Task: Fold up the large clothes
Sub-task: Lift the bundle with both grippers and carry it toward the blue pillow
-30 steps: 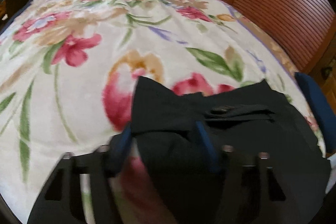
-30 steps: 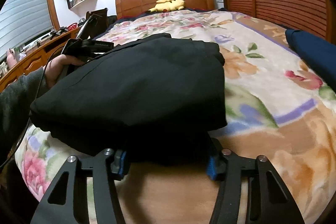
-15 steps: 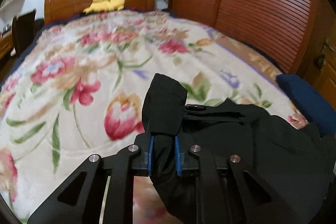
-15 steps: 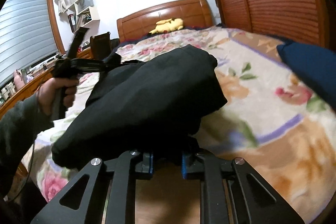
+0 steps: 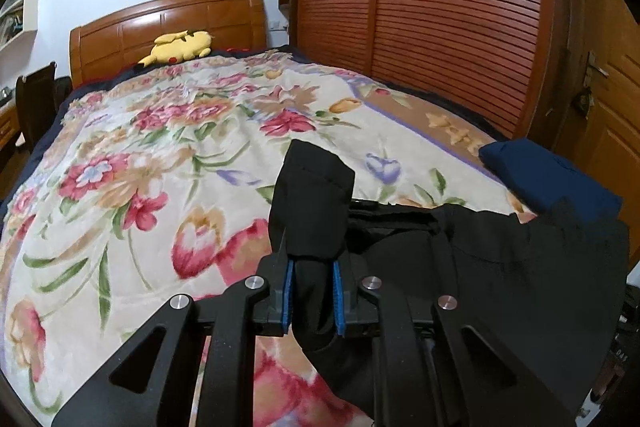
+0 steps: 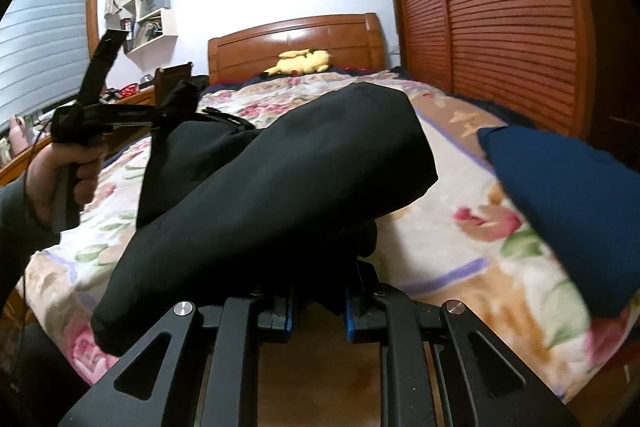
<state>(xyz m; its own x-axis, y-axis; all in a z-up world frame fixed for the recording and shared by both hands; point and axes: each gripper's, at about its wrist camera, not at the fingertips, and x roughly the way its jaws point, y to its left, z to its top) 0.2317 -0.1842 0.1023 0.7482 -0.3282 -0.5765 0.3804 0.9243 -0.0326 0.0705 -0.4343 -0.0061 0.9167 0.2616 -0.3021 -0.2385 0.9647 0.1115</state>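
Left gripper (image 5: 312,297) pinches a bunched corner of the black garment (image 5: 520,267) between its blue pads (image 5: 287,297), which are pressed close with cloth filling the gap. A folded flap of the fabric stands up above the fingers, and the rest of the garment stretches off to the right, lifted above the floral blanket (image 5: 160,155). Beyond lies the bed with its wooden headboard (image 5: 168,23), and a yellow plush toy (image 5: 178,47) rests against it. A folded blue cloth (image 5: 548,179) sits on the blanket near the right edge, just behind the black garment. Slatted wooden wardrobe doors (image 5: 440,19) line the right side.

From the right wrist view, the right gripper (image 6: 318,313) grips the near edge of the black garment (image 6: 280,187); its blue pads (image 6: 350,315) are drawn together on a thick wad of fabric. The garment hangs in the air between the two grippers, sloping up to the left, where the left hand (image 6: 64,175) holds the left gripper (image 6: 172,111) clamped on the far corner. The blue cloth (image 6: 568,211) lies on the blanket (image 6: 460,239) to the right. Wall shelves (image 6: 152,11) and a window blind (image 6: 40,39) show at left.
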